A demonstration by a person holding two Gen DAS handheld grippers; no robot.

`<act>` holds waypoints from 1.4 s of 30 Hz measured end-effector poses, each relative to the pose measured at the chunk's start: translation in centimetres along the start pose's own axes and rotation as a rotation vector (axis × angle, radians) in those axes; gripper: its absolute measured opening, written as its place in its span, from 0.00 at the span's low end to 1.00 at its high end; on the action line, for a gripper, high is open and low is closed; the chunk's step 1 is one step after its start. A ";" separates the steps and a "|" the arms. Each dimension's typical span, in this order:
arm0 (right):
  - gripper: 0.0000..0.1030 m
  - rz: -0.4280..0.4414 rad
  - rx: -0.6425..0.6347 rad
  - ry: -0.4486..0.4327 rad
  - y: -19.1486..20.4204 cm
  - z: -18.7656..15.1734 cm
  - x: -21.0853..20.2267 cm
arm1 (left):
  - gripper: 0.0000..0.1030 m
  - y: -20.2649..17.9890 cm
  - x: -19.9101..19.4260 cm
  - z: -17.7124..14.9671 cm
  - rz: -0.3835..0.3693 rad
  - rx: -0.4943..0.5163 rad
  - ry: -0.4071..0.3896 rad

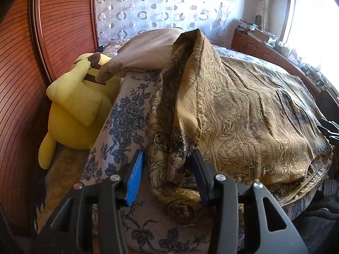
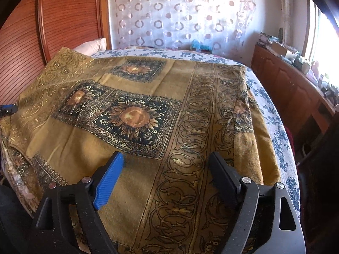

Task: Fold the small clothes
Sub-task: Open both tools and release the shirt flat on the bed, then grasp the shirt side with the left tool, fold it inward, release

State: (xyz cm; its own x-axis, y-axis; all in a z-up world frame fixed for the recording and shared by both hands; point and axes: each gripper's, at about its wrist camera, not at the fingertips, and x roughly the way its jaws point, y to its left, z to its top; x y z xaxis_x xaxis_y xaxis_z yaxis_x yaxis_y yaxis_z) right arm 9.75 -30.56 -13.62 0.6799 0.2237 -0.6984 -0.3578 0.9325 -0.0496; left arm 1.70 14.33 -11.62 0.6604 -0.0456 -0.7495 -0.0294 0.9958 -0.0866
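An ochre cloth [image 1: 243, 110] with dark paisley and sunflower prints lies spread over the bed. In the left wrist view its near-left part is bunched up, and one fold rises to a peak [image 1: 197, 36] further back. My left gripper [image 1: 167, 154] stands around that bunch. The black pad touches the fabric, a thin gap shows at the blue pad [image 1: 135, 175], and the jaws do not clamp. In the right wrist view the cloth [image 2: 148, 84] lies mostly flat. My right gripper [image 2: 166, 155] hovers just over its near edge, open wide, with nothing pinched.
A yellow plush toy [image 1: 78, 110] and a beige pillow [image 1: 148, 50] lie by the wooden headboard [image 1: 25, 84]. The bed sheet [image 2: 275, 131] has a blue floral print. A wooden cabinet [image 2: 286, 80] with clutter on top runs along the right under a bright window.
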 end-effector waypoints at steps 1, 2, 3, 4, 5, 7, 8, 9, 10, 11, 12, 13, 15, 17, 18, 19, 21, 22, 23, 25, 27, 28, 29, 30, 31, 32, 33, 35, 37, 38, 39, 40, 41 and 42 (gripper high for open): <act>0.83 0.000 0.000 0.000 0.0 0.0 0.0 | 0.44 0.0 0.0 0.0 0.001 -0.001 -0.001; 0.83 0.000 0.000 0.000 0.0 0.0 0.0 | 0.44 0.0 0.0 0.0 0.001 -0.001 -0.002; 0.83 -0.001 0.000 -0.001 0.0 0.0 0.0 | 0.44 0.0 0.0 0.0 0.001 -0.002 -0.003; 0.83 -0.001 -0.001 -0.002 0.0 0.0 0.0 | 0.44 -0.1 0.1 0.0 0.002 -0.006 -0.006; 0.83 0.000 -0.001 -0.002 0.0 0.0 0.0 | 0.44 -0.1 0.1 0.1 0.004 -0.014 -0.008; 0.84 -0.001 0.000 -0.004 -0.1 0.1 0.1 | 0.44 -0.3 0.2 0.2 0.009 -0.025 -0.010; 0.84 -0.001 0.000 -0.003 -0.1 0.1 0.0 | 0.44 -0.5 0.2 0.2 0.003 -0.014 -0.009; 0.84 -0.001 0.000 -0.004 -0.1 0.1 0.1 | 0.44 -0.7 0.3 0.2 -0.004 -0.005 -0.010; 0.84 -0.001 0.000 -0.003 -0.1 0.1 0.0 | 0.36 -1.0 0.3 0.2 -0.010 0.003 -0.014; 0.84 -0.001 0.000 -0.003 -0.1 0.1 0.1 | 0.24 -1.2 0.3 0.2 -0.023 0.011 -0.018; 0.84 -0.001 0.000 -0.004 -0.1 0.1 0.0 | 0.18 -1.3 0.3 0.2 -0.042 0.012 -0.020; 0.84 -0.001 0.000 -0.005 -0.1 0.1 0.1 | 0.09 -1.3 0.3 0.2 -0.060 0.010 -0.021; 0.84 0.000 0.000 -0.004 -0.1 0.1 0.1 | 0.05 -1.5 0.1 0.2 -0.077 0.017 -0.039; 0.84 -0.001 -0.001 -0.004 -0.1 0.0 0.0 | 0.03 -1.5 -0.3 0.3 -0.102 0.006 -0.059; 0.84 0.000 0.000 -0.004 -0.1 0.0 0.0 | 0.03 -1.5 -0.6 0.5 -0.122 -0.005 -0.071; 0.84 -0.001 -0.001 -0.004 -0.1 0.0 0.0 | 0.02 -1.5 -1.0 0.8 -0.143 -0.012 -0.084; 0.84 0.000 -0.001 -0.004 -0.1 0.0 0.0 | 0.02 -2.2 -2.1 1.6 -0.170 -0.007 -0.123; 0.84 -0.001 -0.002 -0.005 -0.1 0.1 0.0 | 0.02 -2.8 -2.5 2.2 -0.180 0.002 -0.139; 0.84 -0.001 -0.003 -0.005 -0.1 0.1 0.0 | 0.02 -3.5 -3.0 2.9 -0.193 0.014 -0.151; 0.83 0.003 0.000 0.003 -0.2 0.2 0.0 | 0.02 -5.0 -3.5 4.3 -0.235 0.028 -0.164; 0.83 0.014 -0.001 0.017 -0.4 0.5 -0.2 | 0.02 -7.2 -4.0 6.0 -0.293 0.056 -0.179; 0.83 0.019 0.001 0.013 -0.7 0.8 -0.6 | 0.02 -8.6 -4.3 6.9 -0.306 0.083 -0.196; 0.83 0.020 0.008 0.001 -1.1 1.0 -1.2 | 0.02 -10.2 -4.6 7.8 -0.326 0.111 -0.210; 0.83 0.021 0.022 -0.012 -1.7 1.3 -1.8 | 0.02 -11.2 -4.6 8.6 -0.350 0.124 -0.218; 0.83 0.022 0.034 -0.019 -2.1 1.3 -2.3 | 0.02 -12.9 -4.7 9.6 -0.388 0.145 -0.225; 0.83 0.024 0.053 -0.027 -2.9 1.5 -2.8 | 0.02 -14.2 -4.7 10.3 -0.410 0.170 -0.229; 0.82 0.023 0.065 -0.033 -3.4 1.5 -3.3 | 0.02 -15.9 -4.6 11.1 -0.426 0.201 -0.236; 0.82 0.016 0.080 -0.044 -4.3 1.4 -4.0 | 0.02 -19.2 -4.3 12.4 -0.456 0.261 -0.237; 0.80 0.011 0.091 -0.045 -4.9 1.1 -4.6 | 0.02 -21.5 -3.8 13.4 -0.488 0.297 -0.226; 0.79 0.014 0.099 -0.044 -5.3 0.9 -4.8 | 0.02 -23.2 -3.4 14.0 -0.508 0.323 -0.217; 0.79 0.015 0.105 -0.045 -5.6 0.8 -5.0 | 0.02 -24.4 -3.2 14.4 -0.520 0.343 -0.212; 0.79 0.015 0.110 -0.047 -5.8 0.6 -5.2 | 0.02 -25.6 -3.1 14.9 -0.533 0.364 -0.209; 0.79 0.015 0.117 -0.051 -6.0 0.5 -5.4 | 0.02 -26.8 -3.1 15.4 -0.548 0.384 -0.208; 0.79 0.017 0.124 -0.056 -6.3 0.4 -5.7 | 0.02 -27.8 -3.1 15.7 -0.562 0.400 -0.205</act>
State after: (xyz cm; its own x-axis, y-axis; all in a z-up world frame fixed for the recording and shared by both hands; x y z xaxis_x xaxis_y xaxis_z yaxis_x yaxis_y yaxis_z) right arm 8.40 -37.64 -9.10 0.7102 0.2516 -0.6575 -0.2897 0.9557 0.0529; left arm 12.23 -11.98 3.40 0.6239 -0.5829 -0.5205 0.6075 0.7808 -0.1462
